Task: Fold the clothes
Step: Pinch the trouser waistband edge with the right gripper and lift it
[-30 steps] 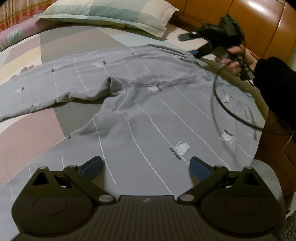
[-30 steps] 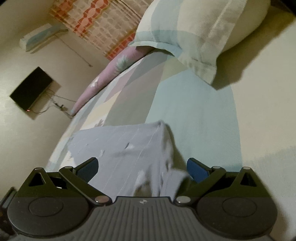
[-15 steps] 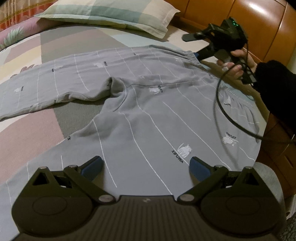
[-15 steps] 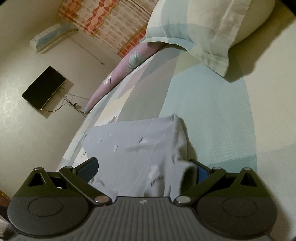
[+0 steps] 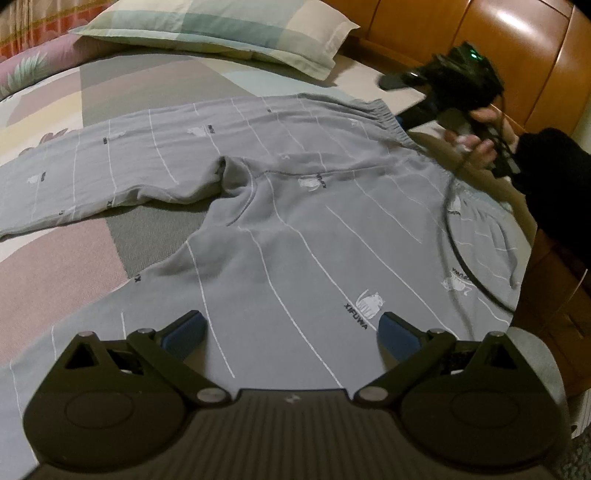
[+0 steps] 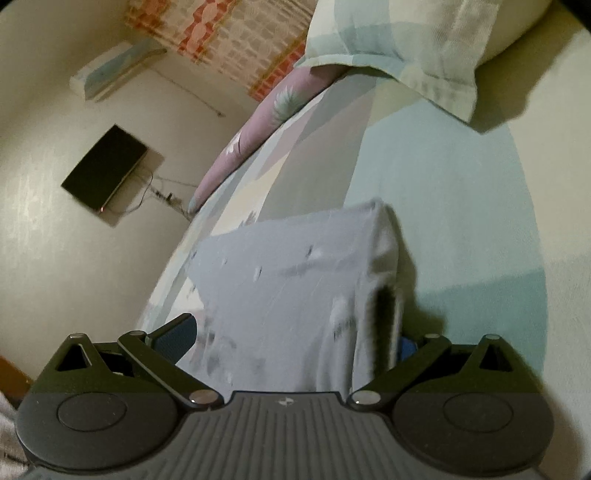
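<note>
Grey trousers printed with thin white lines and small emblems reading "XIFUWA" lie spread on the bed, their legs running off the frame's left edge. The left gripper hovers over the near leg, fingers wide, nothing between them. In its own view the right gripper has fingers wide, with blurred waistband cloth between them; whether the cloth touches them is unclear. A pillow lies beyond.
</note>
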`<action>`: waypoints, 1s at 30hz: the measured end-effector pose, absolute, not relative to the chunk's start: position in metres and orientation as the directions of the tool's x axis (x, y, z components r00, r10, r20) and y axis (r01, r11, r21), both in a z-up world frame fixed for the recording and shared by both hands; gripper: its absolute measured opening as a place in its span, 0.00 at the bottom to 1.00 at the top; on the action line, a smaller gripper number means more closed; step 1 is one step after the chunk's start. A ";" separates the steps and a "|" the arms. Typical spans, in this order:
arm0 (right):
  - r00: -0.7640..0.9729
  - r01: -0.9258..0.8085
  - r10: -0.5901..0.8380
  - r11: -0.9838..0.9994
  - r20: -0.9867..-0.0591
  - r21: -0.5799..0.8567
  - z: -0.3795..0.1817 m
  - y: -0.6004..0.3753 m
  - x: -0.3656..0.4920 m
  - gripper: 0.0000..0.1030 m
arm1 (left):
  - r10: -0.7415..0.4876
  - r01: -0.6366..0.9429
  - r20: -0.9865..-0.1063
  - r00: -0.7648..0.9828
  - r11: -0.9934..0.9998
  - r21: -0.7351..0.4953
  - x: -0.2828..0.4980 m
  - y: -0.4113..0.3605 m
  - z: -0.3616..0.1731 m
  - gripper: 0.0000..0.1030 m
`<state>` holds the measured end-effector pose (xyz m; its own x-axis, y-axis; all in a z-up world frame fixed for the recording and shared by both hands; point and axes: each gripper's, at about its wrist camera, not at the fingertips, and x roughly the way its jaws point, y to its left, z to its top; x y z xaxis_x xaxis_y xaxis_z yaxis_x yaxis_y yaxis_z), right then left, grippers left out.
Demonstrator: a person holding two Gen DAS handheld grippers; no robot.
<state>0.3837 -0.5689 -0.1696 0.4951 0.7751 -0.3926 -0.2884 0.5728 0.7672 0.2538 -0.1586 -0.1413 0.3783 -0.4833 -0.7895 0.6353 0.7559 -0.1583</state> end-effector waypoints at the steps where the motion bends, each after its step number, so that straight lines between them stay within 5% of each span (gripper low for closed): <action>1: 0.502 -0.287 0.772 0.574 -0.390 0.767 -0.169 -0.567 0.388 1.00 | -0.485 0.635 -0.789 0.377 0.756 -0.161 0.254 -0.158 -0.141 0.97; 8: 0.479 -0.327 0.797 0.550 -0.367 0.769 -0.171 -0.563 0.372 0.98 | -0.497 0.640 -0.785 0.370 0.749 -0.173 0.255 -0.154 -0.141 0.97; 11: 0.523 -0.267 0.763 0.570 -0.380 0.777 -0.177 -0.572 0.381 0.75 | -0.494 0.640 -0.785 0.374 0.750 -0.167 0.256 -0.156 -0.142 0.97; 14: 0.548 -0.201 0.727 0.594 -0.414 0.779 -0.186 -0.580 0.395 0.37 | -0.491 0.640 -0.787 0.374 0.750 -0.164 0.255 -0.156 -0.141 0.97; 15: 0.553 -0.174 0.711 0.607 -0.433 0.775 -0.190 -0.583 0.397 0.14 | -0.492 0.642 -0.787 0.373 0.749 -0.164 0.255 -0.156 -0.141 0.97; 16: 0.561 -0.162 0.706 0.605 -0.432 0.779 -0.193 -0.585 0.396 0.06 | -0.493 0.644 -0.787 0.372 0.748 -0.164 0.254 -0.155 -0.141 0.97; 30: 0.606 -0.152 0.648 0.663 -0.461 0.733 -0.192 -0.576 0.392 0.09 | -0.480 0.655 -0.793 0.375 0.742 -0.140 0.255 -0.159 -0.142 0.97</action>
<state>0.3924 -0.5763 -0.1923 0.6059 0.6482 -0.4612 -0.1521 0.6634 0.7327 0.2546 -0.1585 -0.1418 0.3751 -0.4801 -0.7930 0.6552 0.7425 -0.1396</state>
